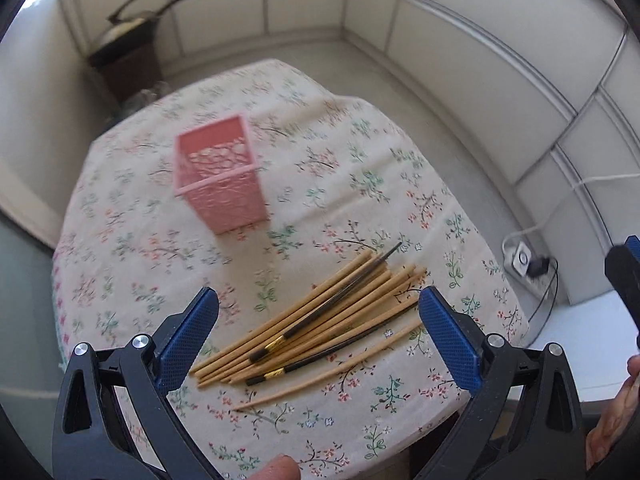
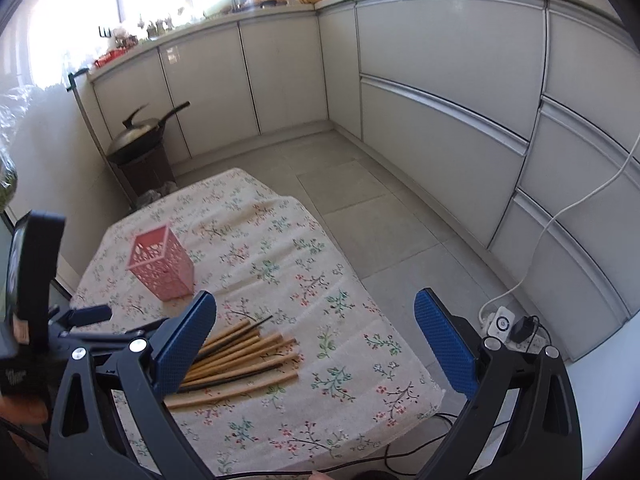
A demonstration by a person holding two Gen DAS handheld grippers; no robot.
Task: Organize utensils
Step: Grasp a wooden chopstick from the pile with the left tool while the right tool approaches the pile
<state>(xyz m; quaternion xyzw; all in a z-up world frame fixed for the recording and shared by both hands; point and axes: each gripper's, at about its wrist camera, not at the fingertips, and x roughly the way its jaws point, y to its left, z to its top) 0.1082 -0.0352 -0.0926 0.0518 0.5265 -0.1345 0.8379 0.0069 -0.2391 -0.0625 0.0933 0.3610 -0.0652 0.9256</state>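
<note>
Chopsticks [image 1: 320, 320] sit in a loose pile near the front edge of the table [image 1: 132, 216], mostly bamboo w/ a couple of dark ones w/ gold bands mixed in. They fan out, thin ends pointing toward the far right corner, and one bamboo stick lies a bit apart on the near side. Pink holder [image 1: 220, 174] stands upright further back toward the middle of the table, well apart from the pile, and looks empty from what I can see through the cutouts.

Handling, imo: these are light, stiff and thin, prob slick on the lacquered dark ones, so they'll roll or pivot if pinched near a tip. Best bet is grabbing across the middle of one or a small bundle so it stays balanced, then tipping it vertical over the holder. The cloth is soft, so pressing down may bunch it.

Left claw [image 1: 318, 334] is spread wide w/ nothing in it, hovering right over the pile, which sits between its two blue pads. Right claw [image 2: 316, 344] is also wide apart and empty, and the pile lies by its left pad, partly hidden behind it in the right wrist view, so it's offset to the right of the sticks.
</note>
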